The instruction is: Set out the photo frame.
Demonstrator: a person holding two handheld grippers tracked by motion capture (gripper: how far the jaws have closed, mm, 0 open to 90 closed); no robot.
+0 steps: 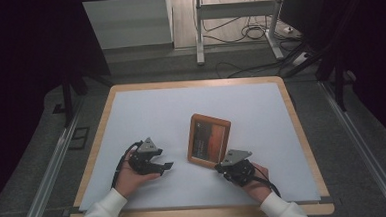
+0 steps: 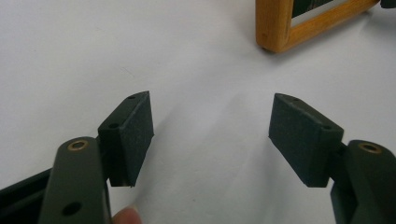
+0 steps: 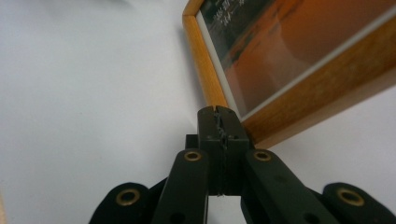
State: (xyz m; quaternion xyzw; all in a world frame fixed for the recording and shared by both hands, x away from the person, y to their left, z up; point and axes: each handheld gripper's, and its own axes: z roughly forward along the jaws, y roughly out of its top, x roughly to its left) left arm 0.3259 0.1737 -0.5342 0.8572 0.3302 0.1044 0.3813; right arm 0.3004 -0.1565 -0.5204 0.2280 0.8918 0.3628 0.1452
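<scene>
Frame flat on bench, unlifted | right hand-held gripper pressed together, empty, tips at near corner, possibly touching | left hand-held gripper spread apart, idle nearby | lift or move pending

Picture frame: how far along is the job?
Done: the right gripper is shut, its tips at the near corner of the picture frame, which lies on the white mat. In hand: apparently nudging that corner. Left: any lift; the left gripper waits open.
</scene>
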